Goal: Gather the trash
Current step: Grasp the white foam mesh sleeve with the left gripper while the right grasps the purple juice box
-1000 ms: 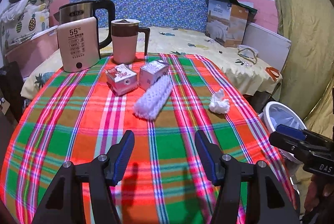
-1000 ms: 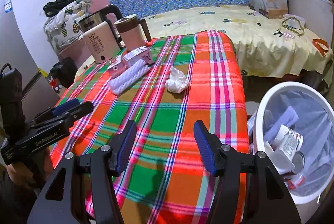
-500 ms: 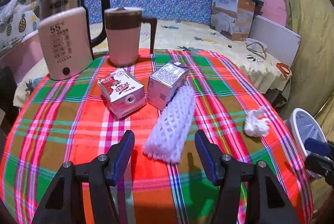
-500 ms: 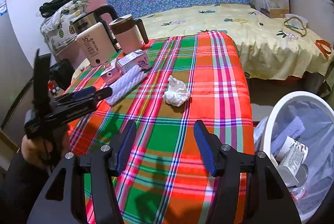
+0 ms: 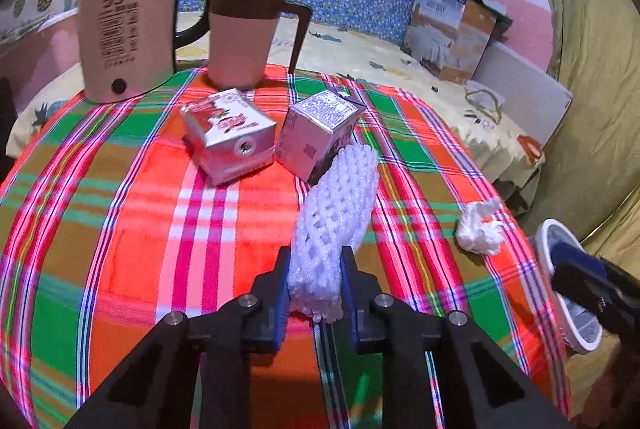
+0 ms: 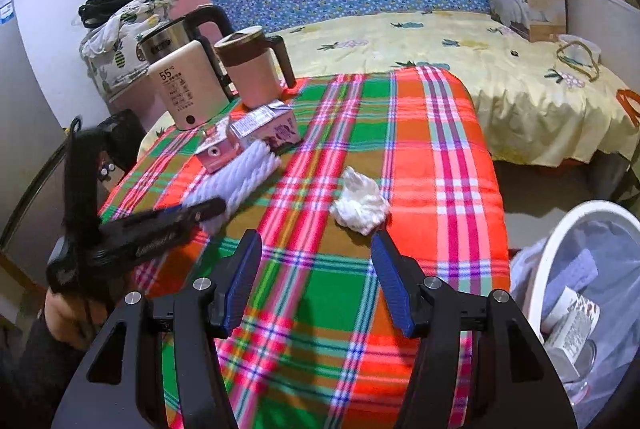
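My left gripper [image 5: 314,275] is shut on the near end of a white foam net sleeve [image 5: 336,213] that lies on the plaid tablecloth [image 5: 140,229]; the sleeve also shows in the right wrist view [image 6: 236,181]. Two small drink cartons [image 5: 228,137] [image 5: 320,133] lie just beyond it. A crumpled white tissue [image 6: 360,203] lies on the cloth just ahead of my right gripper [image 6: 316,261], which is open and empty. A white trash bin [image 6: 584,293] with a liner and some trash stands on the floor at the right.
A kettle [image 5: 128,29] and a pink mug [image 5: 248,33] stand at the table's far edge. A bed with a yellow sheet [image 6: 460,61] lies beyond the table. The left gripper's body [image 6: 140,233] reaches in from the left in the right wrist view.
My left gripper has moved forward over the table and closed on the foam net sleeve. My right gripper has edged closer to the tissue and stays open.
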Tool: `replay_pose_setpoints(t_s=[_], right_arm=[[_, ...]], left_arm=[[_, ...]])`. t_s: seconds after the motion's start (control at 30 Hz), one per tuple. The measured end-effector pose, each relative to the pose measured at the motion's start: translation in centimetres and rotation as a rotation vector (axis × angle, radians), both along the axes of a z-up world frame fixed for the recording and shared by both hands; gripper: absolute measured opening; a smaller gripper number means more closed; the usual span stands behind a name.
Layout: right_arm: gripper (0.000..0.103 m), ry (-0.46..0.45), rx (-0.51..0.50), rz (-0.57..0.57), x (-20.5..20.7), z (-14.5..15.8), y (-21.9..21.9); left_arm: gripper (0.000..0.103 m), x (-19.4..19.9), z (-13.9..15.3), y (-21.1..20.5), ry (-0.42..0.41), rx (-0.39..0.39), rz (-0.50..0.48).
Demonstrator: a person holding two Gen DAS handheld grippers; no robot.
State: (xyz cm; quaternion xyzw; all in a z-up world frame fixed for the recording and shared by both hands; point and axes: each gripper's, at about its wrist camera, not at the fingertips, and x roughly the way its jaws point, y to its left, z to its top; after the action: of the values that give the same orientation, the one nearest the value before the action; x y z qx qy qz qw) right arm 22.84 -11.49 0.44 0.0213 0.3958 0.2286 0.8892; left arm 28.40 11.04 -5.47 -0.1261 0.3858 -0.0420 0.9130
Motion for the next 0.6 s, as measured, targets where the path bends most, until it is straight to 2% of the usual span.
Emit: replay_pose_setpoints(t_s=[0.2,0.37,0.6], right_arm=[[0.059,-0.026,-0.017,0.016,0.9,0.9,2.3],[0.059,-0.026,-0.028,0.025,2.6,0.8,5.2],[0.059,0.038,0.000,-0.037,6.3,-0.6,8.7]], left_arm=[[0.021,-2.4,1.3,2.0,-0.052,-0.016,0.073],[0.021,-4.0,2.5,5.2,-0.105,0.005,0.194],[0.021,-5.4,2.7,9.2,-0.131,0.000,0.309]])
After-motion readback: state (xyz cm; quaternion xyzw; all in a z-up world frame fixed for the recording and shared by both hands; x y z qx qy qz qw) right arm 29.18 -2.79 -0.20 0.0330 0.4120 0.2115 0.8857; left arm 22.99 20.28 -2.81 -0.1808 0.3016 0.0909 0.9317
